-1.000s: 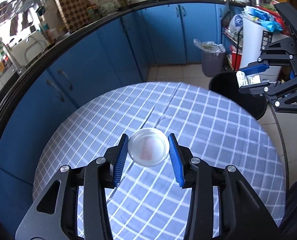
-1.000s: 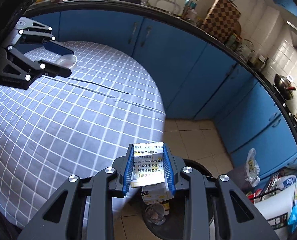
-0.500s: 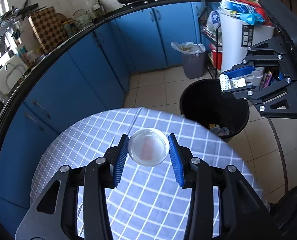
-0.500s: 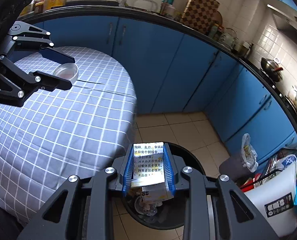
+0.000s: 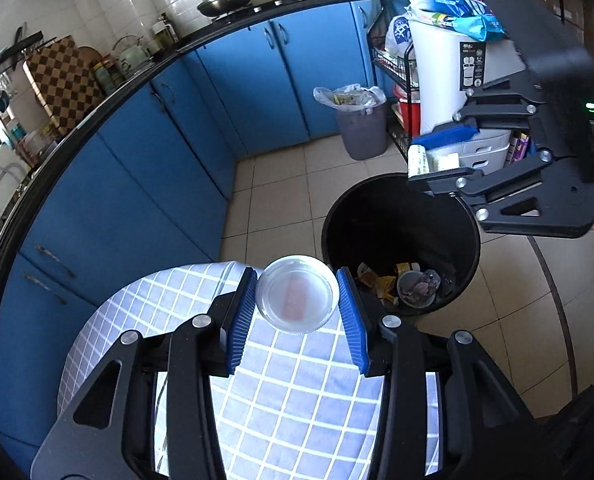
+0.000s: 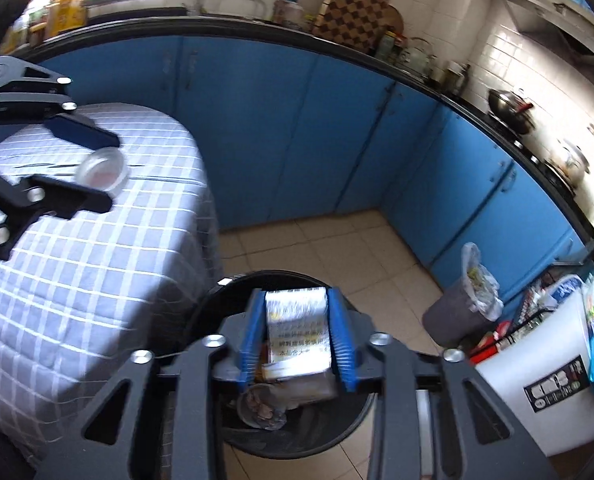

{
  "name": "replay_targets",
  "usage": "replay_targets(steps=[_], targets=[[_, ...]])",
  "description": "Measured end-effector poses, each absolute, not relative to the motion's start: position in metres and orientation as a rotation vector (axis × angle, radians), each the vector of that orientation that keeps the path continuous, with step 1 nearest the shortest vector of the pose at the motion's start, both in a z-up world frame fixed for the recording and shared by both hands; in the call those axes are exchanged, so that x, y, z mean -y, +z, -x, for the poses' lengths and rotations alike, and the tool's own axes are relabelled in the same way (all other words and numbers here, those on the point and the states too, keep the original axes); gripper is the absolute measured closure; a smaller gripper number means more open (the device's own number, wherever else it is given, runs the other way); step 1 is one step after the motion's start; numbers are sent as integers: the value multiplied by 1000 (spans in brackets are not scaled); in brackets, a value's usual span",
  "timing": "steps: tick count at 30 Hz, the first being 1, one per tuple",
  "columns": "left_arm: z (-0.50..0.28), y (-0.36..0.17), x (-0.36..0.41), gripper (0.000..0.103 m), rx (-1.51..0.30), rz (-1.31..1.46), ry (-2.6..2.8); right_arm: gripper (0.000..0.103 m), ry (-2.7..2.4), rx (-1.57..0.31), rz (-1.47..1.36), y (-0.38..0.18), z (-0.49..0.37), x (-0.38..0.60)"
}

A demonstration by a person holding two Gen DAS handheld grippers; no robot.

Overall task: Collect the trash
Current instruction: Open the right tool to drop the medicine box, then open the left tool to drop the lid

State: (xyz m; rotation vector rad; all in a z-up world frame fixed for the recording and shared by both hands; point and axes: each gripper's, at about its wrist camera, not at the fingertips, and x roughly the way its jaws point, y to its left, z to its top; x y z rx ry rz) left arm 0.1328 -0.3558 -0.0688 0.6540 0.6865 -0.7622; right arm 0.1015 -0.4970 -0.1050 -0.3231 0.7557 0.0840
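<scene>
Carton (image 6: pixel 297 330) (claw-held (image 6: pixel 297 338)) above bin (image 6: pixel 233 288)

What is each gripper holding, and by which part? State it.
Left gripper: the clear plastic cup, pinched across opposite sides of its rim. Right gripper: the printed paper carton, clamped across its two side faces above the black bin.

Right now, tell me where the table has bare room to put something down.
The checked tablecloth lies bare from the left gripper, shut on the clear plastic cup, out to the edge nearest the black bin. Crowded: that bin, already holding trash under the right gripper.
</scene>
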Motion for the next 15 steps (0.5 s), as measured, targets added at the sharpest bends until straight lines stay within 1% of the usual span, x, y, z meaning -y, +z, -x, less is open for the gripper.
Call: replay_targets(steps=[1, 2, 6, 15], targets=[[-134, -70, 358, 61, -689, -655, -765, 37, 68, -753, 315, -106, -103, 501], [-135, -71, 362, 61, -692, -658, -769, 30, 61, -745, 307, -106, -103, 505], [-138, -76, 375, 61, -699, -668, -780, 30, 60, -719, 274, -106, -105, 516], [-140, -82, 404, 61, -707, -682, -814, 30, 44, -736, 260, -118, -109, 530]])
